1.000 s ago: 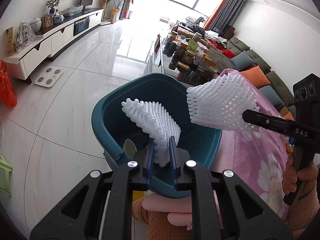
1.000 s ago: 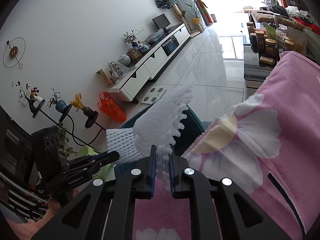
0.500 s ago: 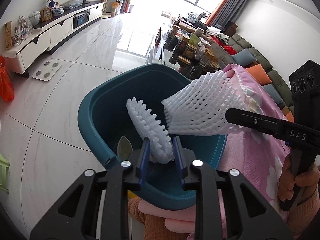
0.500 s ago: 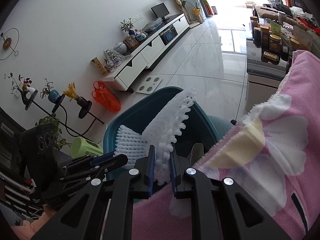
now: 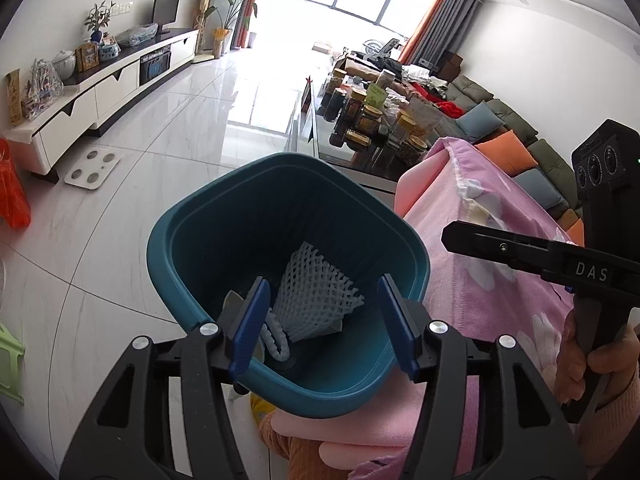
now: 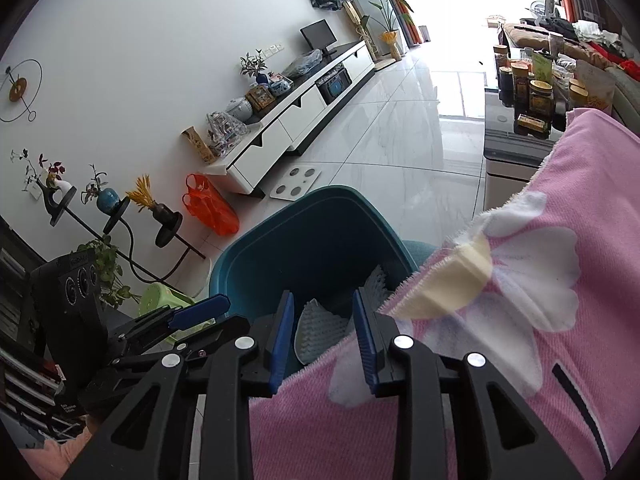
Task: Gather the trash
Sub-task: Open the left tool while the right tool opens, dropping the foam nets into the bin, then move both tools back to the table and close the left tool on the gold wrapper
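Note:
A teal bin (image 5: 192, 248) stands on the floor beside a pink flowered cloth (image 5: 492, 240). Two white foam nets lie inside it: a cone-shaped one (image 5: 316, 292) and a ribbed one (image 5: 274, 338) below it. My left gripper (image 5: 324, 308) hovers over the bin's near rim, its jaws opening, nothing pressed between the blue pads. In the right wrist view my right gripper (image 6: 323, 320) sits over the cloth's edge (image 6: 440, 420) and the bin (image 6: 256, 248), its jaws also opening, empty; the foam nets (image 6: 320, 332) show beyond them. The right gripper (image 5: 520, 248) appears at the right of the left view.
A glass table with several jars (image 5: 368, 116) stands behind the bin. A white TV cabinet (image 5: 92, 96) runs along the left wall, with a scale (image 5: 92, 168) and an orange bag (image 5: 14, 196) on the tiled floor. A green stool (image 6: 164, 300) sits left of the bin.
Both grippers held a foam net above the bin; both have let go and opened, and the two nets now lie inside the bin. The left gripper moved closer over the rim.

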### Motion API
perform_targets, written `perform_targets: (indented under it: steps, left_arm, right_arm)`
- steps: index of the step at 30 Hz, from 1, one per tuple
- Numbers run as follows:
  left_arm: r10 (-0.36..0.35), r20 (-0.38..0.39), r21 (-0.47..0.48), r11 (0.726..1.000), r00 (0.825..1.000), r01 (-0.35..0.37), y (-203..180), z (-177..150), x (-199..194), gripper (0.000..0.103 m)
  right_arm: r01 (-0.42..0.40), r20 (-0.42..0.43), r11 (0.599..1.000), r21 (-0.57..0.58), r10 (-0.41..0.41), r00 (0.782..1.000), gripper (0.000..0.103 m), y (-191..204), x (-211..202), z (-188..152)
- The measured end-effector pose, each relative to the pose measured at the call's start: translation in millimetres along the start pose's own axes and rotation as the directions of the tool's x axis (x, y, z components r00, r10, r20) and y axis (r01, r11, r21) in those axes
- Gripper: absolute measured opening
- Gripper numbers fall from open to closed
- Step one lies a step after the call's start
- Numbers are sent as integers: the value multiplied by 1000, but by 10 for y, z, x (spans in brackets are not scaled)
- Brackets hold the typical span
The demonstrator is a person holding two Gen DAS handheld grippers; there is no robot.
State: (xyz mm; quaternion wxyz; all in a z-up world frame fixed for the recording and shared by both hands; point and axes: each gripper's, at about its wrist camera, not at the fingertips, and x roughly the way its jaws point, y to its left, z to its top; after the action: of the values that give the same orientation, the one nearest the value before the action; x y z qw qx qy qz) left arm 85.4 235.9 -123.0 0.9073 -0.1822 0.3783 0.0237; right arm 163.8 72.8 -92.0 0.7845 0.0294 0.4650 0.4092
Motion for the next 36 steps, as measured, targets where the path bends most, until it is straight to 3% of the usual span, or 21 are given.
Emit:
perform_targets:
  steps: [3,8,21,27,31,36]
  left_arm:
    - [-17,52,39,999,998,15,-136,24,-156,70]
    - [-87,100,136,988,991,73,-494,-13,-359,74]
    - [-299,5,339,898,954,280,-1726,-158,-283,75]
    - [-392,-72,402,830,917,387,-2262,-386,-230,75]
    - [-460,-165,435,760,872,483,-2699,-567,-170,75]
    - [-490,-259,474,687,833,551,-3272,-807,-52,75]
  right_arm:
    - [0,45,1000,-18,1,999,33,1,-206,-61]
    - [14,128,1000,-22,-11,992,37,-65,-603,-203]
    - [122,290,982,146,-161,943,37,-663,-1692,-897]
    - [201,328,946,253,-280,902,37,-962,-2168,-1347]
    - [251,340,913,321,-358,869,37,-1173,-2475,-1583]
    - [296,359,867,401,-446,820,37,-1467,-2875,-1851]
